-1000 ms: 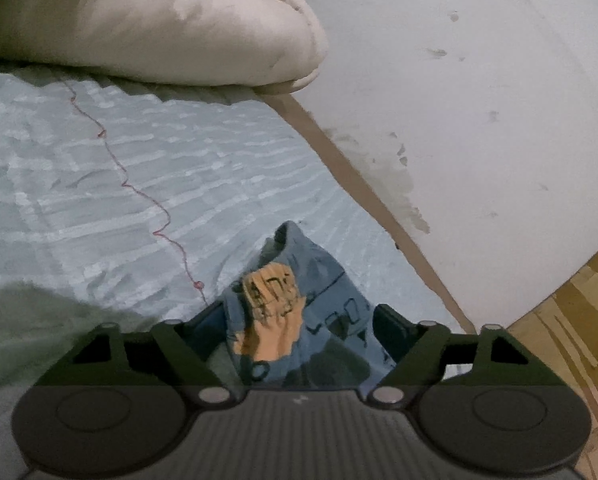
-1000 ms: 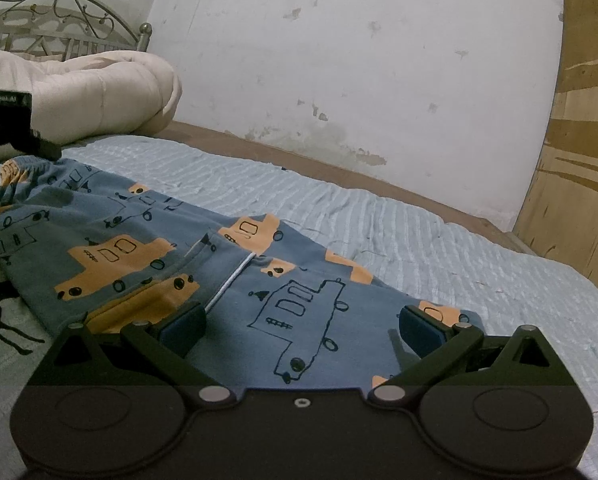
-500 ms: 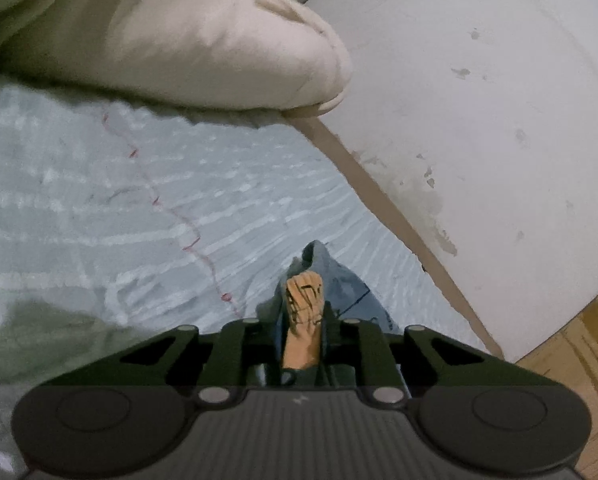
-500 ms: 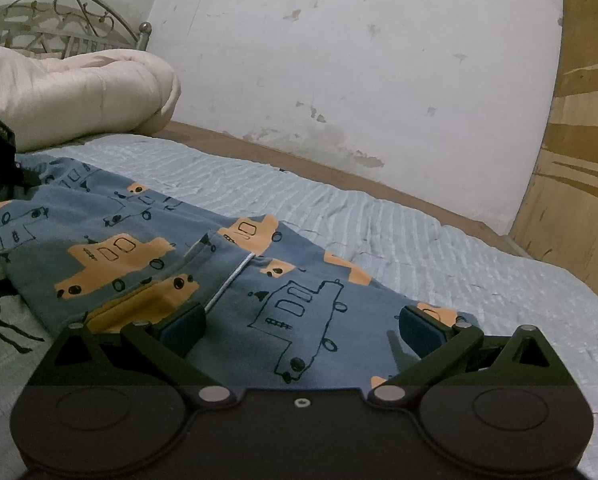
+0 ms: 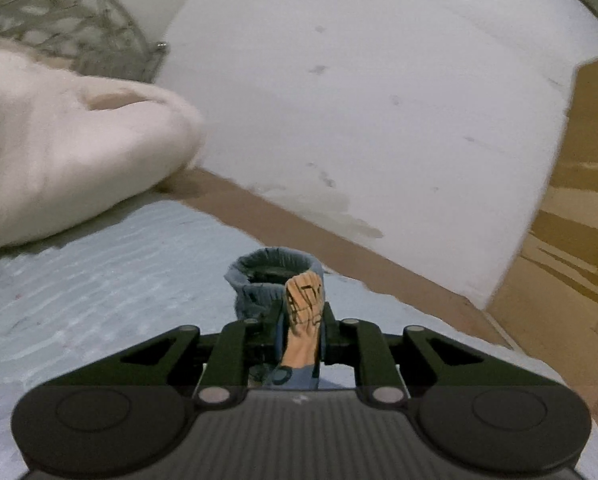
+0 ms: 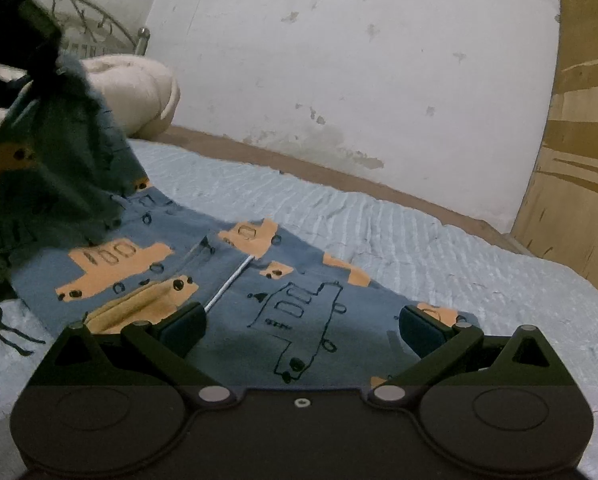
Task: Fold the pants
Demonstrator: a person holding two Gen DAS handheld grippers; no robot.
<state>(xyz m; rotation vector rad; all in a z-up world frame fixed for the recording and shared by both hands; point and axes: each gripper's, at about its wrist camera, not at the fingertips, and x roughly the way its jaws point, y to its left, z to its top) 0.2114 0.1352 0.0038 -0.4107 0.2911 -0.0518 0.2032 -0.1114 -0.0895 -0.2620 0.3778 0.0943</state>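
— Left wrist view: what was hard to see?
— The left gripper (image 5: 301,320) was clamped on the pants (image 5: 277,284); the rest of them was hidden below it.
— Right wrist view?
— The right gripper (image 6: 301,326) stood apart over the pants (image 6: 227,280) on the bed (image 6: 439,248), the far-left end lifted, blurred

Black left gripper (image 5: 301,334), right gripper (image 6: 301,326): silver pivot screws, ribbed base.

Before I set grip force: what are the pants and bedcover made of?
Pants: soft matte knit, probably cotton jersey; they drape limply where the left gripper lifts them. Bedcover: pale blue, ridged weave, maybe seersucker or chenille; fibre unclear.
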